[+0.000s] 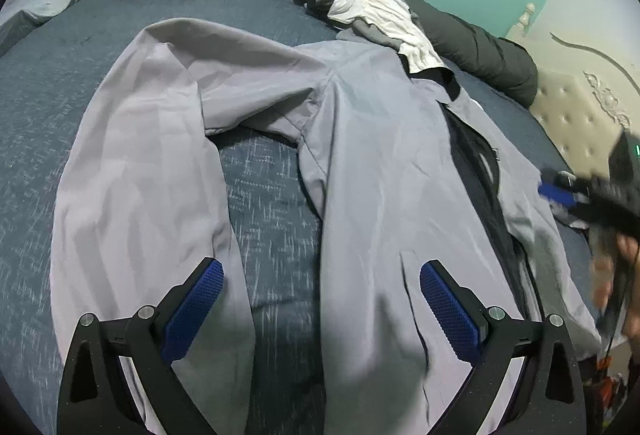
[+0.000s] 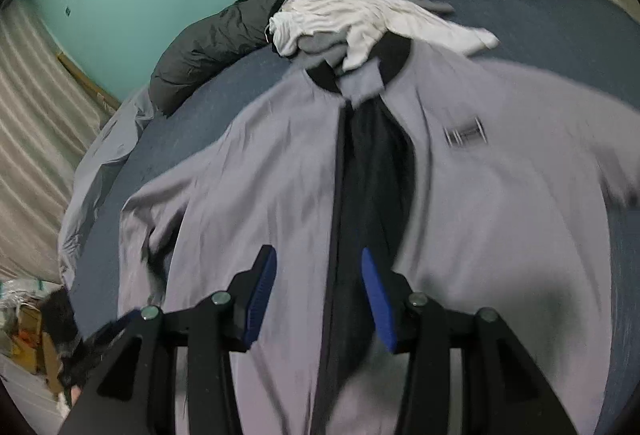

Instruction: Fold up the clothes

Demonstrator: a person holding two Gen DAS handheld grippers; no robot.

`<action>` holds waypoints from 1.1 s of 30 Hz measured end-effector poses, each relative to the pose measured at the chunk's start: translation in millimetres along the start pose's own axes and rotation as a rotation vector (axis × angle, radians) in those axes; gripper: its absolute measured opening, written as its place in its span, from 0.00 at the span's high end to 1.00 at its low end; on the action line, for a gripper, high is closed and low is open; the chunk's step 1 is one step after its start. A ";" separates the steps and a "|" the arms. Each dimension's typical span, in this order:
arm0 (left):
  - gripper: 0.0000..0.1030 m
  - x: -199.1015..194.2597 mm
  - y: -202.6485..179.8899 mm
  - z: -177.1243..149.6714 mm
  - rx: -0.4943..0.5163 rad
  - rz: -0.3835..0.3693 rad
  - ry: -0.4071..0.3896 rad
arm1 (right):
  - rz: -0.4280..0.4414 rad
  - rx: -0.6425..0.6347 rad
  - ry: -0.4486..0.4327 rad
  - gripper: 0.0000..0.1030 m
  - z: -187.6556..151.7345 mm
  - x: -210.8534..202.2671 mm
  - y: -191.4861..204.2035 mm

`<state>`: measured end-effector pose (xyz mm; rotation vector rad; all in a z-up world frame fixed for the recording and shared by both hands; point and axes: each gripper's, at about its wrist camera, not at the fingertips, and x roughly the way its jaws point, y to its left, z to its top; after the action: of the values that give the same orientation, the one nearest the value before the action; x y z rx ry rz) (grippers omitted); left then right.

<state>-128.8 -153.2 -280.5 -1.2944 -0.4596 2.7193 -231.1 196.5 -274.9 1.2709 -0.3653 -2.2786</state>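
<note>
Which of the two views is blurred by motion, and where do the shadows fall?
Right wrist view: smeared by motion, the grey jacket and its chest logo streaked. Left wrist view: mostly sharp, only the right gripper at the edge blurred. Both views: fisheye bending of the bed; dark shadows on the cloth under each gripper's own fingers.

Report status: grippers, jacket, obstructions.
Left gripper open, empty. Right gripper open, empty. Grey jacket spread unzipped. Crumpled white garment on collar.
</note>
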 end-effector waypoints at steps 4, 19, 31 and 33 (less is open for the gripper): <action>0.02 -13.0 -8.6 -9.1 0.027 -0.005 -0.005 | -0.031 0.020 0.003 0.56 -34.6 -27.4 -11.6; 0.01 -46.5 -14.4 -52.9 0.053 -0.012 0.014 | -0.266 0.093 0.134 0.47 -92.4 -127.1 -110.2; 0.00 -88.9 -34.4 -48.5 0.062 -0.042 -0.009 | -0.166 0.124 0.266 0.47 -141.0 -148.0 -120.7; 0.00 -100.8 -38.7 -46.4 0.075 -0.041 -0.015 | -0.131 0.180 0.271 0.47 -148.9 -144.5 -128.8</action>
<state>-30.7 -127.2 -221.4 -1.2324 -0.3771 2.6869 -79.3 384.7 -309.4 1.7169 -0.4062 -2.1770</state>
